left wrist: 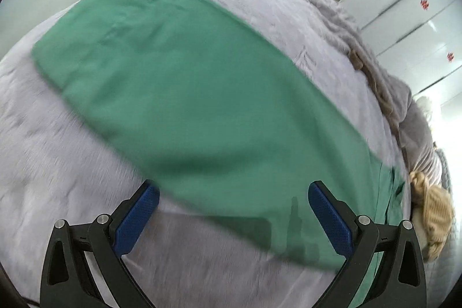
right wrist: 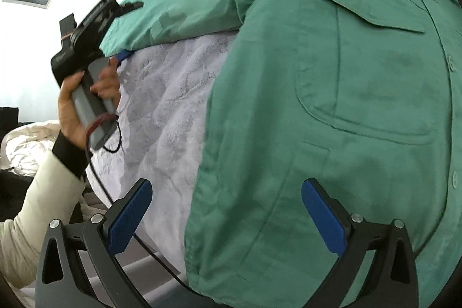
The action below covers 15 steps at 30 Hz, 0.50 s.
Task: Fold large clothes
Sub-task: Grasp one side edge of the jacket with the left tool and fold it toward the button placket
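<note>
Left wrist view: the left gripper point(left wrist: 233, 217) hangs released, its blue pads point(left wrist: 135, 221) spread wide over the near edge of a green sleeve point(left wrist: 184, 94). The sleeve lies flat on a grey plush bed point(left wrist: 52, 152), running from 10 o'clock to 5 o'clock. Nothing sits between the jaws. At 3 o'clock a bunched grey blanket point(left wrist: 404, 111) lines the far edge of the bed, with a tan knitted item point(left wrist: 433, 212) at 4 o'clock. White cabinet doors point(left wrist: 410, 7) fill the 2 o'clock area. The frame is motion-blurred.

Right wrist view: the right gripper point(right wrist: 226, 217) is also released, jaws wide apart, hovering above the lower side edge of the shirt point(right wrist: 361, 111). The shirt lies front-up on the bed point(right wrist: 167, 106), with a flapped chest pocket point(right wrist: 363, 71) at centre right and a button placket toward 3 o'clock. Its sleeve point(right wrist: 184, 13) extends toward 10 o'clock, where the other gripper point(right wrist: 86, 28), held by a hand point(right wrist: 72, 108) in a cream sleeve with a dark cuff, meets the cuff end. A black cable point(right wrist: 98, 172) trails from its handle.
</note>
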### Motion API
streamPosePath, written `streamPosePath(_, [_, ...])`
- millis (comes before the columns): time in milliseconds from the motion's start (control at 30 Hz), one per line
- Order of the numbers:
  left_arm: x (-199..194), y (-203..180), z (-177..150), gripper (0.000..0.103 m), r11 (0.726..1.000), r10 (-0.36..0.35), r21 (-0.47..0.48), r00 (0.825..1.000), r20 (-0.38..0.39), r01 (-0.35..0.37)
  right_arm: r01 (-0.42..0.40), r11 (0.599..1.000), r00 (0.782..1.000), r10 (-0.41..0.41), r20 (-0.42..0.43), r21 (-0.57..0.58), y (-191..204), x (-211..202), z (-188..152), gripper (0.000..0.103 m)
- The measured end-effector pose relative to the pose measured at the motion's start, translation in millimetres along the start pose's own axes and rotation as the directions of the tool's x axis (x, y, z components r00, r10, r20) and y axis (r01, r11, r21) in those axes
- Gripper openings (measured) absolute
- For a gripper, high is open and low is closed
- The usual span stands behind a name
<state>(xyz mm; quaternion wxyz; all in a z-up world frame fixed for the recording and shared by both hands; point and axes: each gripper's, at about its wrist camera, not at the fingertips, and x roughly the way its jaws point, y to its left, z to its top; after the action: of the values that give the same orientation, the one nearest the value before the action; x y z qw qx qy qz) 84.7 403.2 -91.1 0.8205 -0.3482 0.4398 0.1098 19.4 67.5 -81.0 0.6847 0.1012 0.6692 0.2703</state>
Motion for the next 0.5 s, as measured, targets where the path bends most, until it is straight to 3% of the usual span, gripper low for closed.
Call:
streamPosePath(167, [2.6,9.7,34.5,0.100,0.996,-0.054,-0.065,0.995,0.087,0.060,-0.009,1.000,1.000,0.009,0.020,0.005,3.7,-2.8,7.5,0.103])
streamPosePath(233, [1.8,12.2,45.6,0.072,0.995,-0.022,-0.090,0.992,0.121,0.033,-0.014,1.000,1.000,0.014,0.025,0.015,3.2,-5.5,6.3,0.103])
streamPosePath(300, [0.5,22.3,49.4,0.022,0.990,-0.045,-0.126,0.994,0.104,0.058,-0.021,0.999,1.000,0.020,0.023,0.024,0.9,-10.3,3.2,0.103])
streamPosePath(333, [0.8,27.7,49.6,0.011,0.984,-0.076,-0.155,0.992,0.097,0.090,-0.026,0.999,0.999,0.025,0.024,0.029,-4.4,-14.2,3.1,0.103])
streamPosePath(367, [-1.9,32.4,50.1,0.005,0.979,-0.100,-0.170,0.990,0.095,0.116,-0.029,0.999,0.999,0.028,0.029,0.035,-7.2,-16.4,1.8,0.103])
streamPosePath(500, [-22.4,16.0,49.1,0.005,0.962,-0.239,-0.106,0.963,0.123,0.252,-0.053,0.996,0.997,0.049,0.052,0.073,-31.4,-29.5,1.6,0.103])
